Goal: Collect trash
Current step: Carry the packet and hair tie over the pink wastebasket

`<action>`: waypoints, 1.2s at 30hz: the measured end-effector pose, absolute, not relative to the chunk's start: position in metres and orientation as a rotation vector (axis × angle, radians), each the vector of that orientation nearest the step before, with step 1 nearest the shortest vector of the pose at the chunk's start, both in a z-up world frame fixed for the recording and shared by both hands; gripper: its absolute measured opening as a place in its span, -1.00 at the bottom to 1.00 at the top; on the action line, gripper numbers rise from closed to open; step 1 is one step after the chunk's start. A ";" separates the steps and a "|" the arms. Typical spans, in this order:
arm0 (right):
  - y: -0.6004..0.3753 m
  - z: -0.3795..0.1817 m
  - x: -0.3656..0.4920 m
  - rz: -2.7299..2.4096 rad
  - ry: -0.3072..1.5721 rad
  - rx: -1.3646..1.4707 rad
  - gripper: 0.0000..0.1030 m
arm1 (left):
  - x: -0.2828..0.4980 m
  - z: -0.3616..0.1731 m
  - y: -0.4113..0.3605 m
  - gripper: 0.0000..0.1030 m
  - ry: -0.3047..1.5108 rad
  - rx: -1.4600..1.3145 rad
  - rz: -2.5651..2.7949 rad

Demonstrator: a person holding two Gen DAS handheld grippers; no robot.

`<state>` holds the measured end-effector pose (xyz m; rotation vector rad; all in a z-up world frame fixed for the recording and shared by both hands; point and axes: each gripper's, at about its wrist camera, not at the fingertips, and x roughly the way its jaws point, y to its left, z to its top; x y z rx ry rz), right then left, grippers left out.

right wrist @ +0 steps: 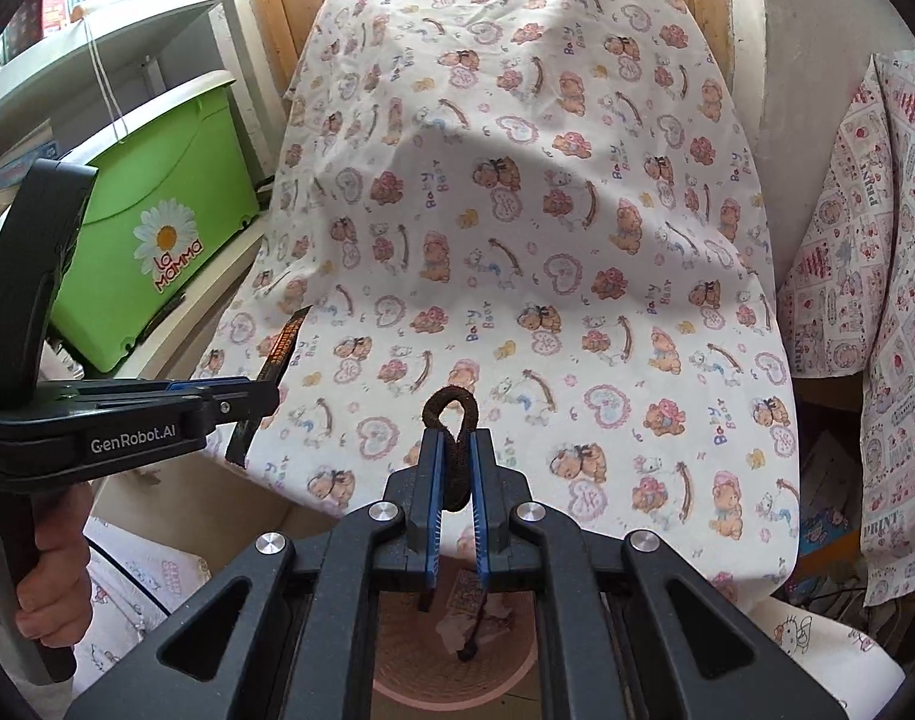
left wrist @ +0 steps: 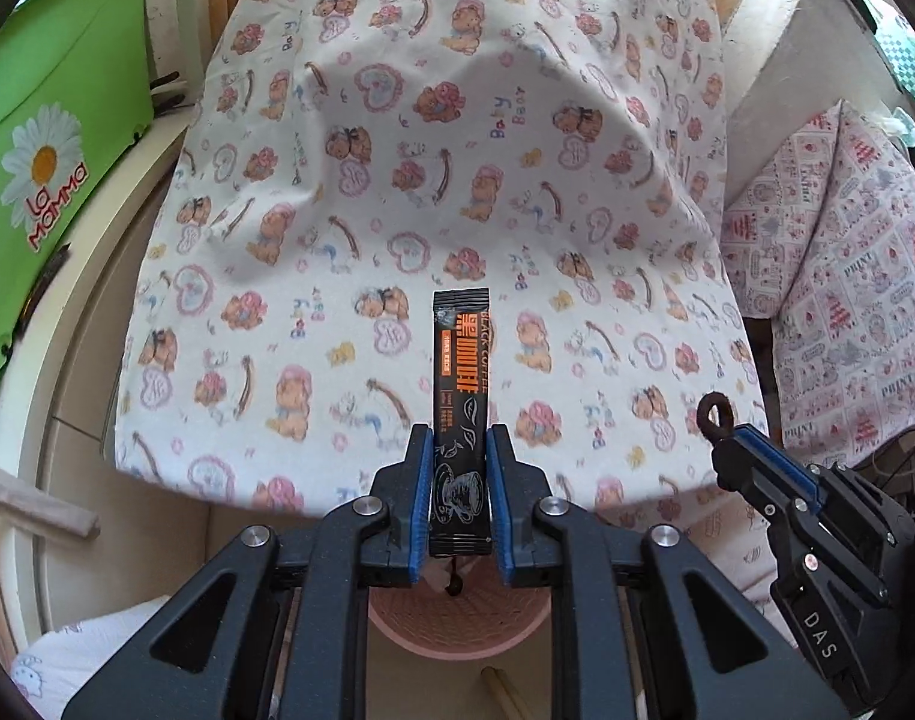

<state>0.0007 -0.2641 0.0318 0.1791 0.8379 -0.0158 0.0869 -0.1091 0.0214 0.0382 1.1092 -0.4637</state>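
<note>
My left gripper (left wrist: 459, 450) is shut on a black coffee stick sachet (left wrist: 461, 396) with orange lettering, held upright in front of the bear-print cloth (left wrist: 433, 192). My right gripper (right wrist: 455, 450) is shut on a dark brown cord loop (right wrist: 451, 414) that sticks up above its fingertips. A pink ribbed bin (left wrist: 457, 624) stands below both grippers; it also shows in the right wrist view (right wrist: 457, 660), with scraps of paper and a dark string inside. In the left wrist view the right gripper (left wrist: 727, 426) is at the right; in the right wrist view the left gripper (right wrist: 265, 396) is at the left.
A green box (left wrist: 43, 168) with a daisy and "La Mamma" sits on a shelf at the left. More patterned cloth (left wrist: 847, 300) covers furniture at the right. A cloth with cat prints (right wrist: 817, 648) lies low around the bin.
</note>
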 end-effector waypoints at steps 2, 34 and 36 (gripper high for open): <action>-0.259 0.030 -0.009 -0.007 0.846 0.187 -0.82 | 0.077 0.021 -0.104 -0.68 1.106 0.034 -0.464; -0.234 -0.080 -0.018 0.012 1.111 0.202 -0.82 | 0.016 -0.085 -0.101 -0.66 1.331 0.038 -0.475; -0.232 -0.087 -0.017 0.004 1.129 0.191 -0.82 | 0.017 -0.094 -0.103 -0.66 1.352 0.042 -0.468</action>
